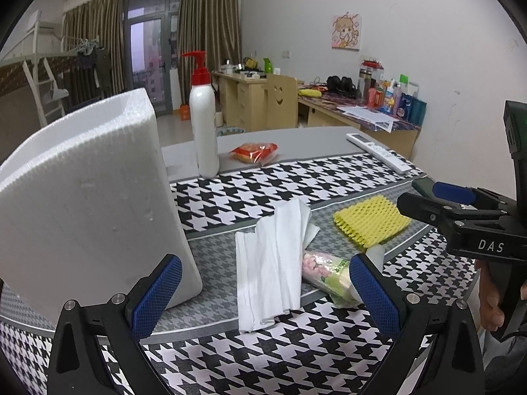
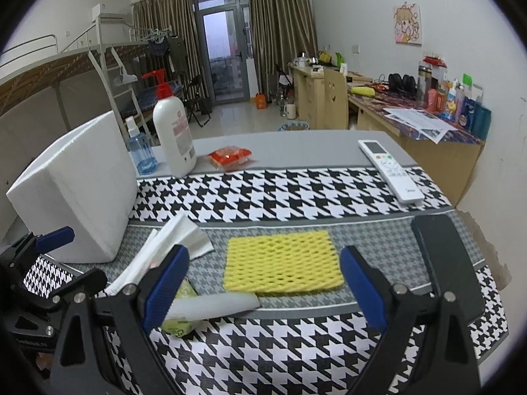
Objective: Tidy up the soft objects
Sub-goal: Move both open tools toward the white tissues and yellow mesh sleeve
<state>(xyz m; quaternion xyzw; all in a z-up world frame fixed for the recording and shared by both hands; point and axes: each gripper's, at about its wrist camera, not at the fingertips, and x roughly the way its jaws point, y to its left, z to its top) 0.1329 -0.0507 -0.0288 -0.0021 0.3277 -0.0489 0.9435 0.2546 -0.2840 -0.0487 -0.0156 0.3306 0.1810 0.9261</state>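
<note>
table under a black-and-white houndstooth cloth (image 2: 263, 197). white foam box (image 2: 82, 191), upright by the left edge. white folded tissue paper (image 1: 270, 263), just beside the box. yellow foam mesh sleeve (image 2: 283, 263), flat, mid-cloth, towards the near edge. flower-printed tissue packet (image 1: 326, 276), touching the tissue paper. left gripper (image 1: 263, 296): jaws wide apart, empty. right gripper (image 2: 263, 289): jaws wide apart, empty.

A white tissue (image 1: 268, 263) is laid crumpled and partly unfolded on the houndstooth cloth. A yellow foam net (image 2: 283, 261) is laid flat beside it. A floral tissue packet (image 1: 327, 276) is positioned between them, touching the tissue.
</note>
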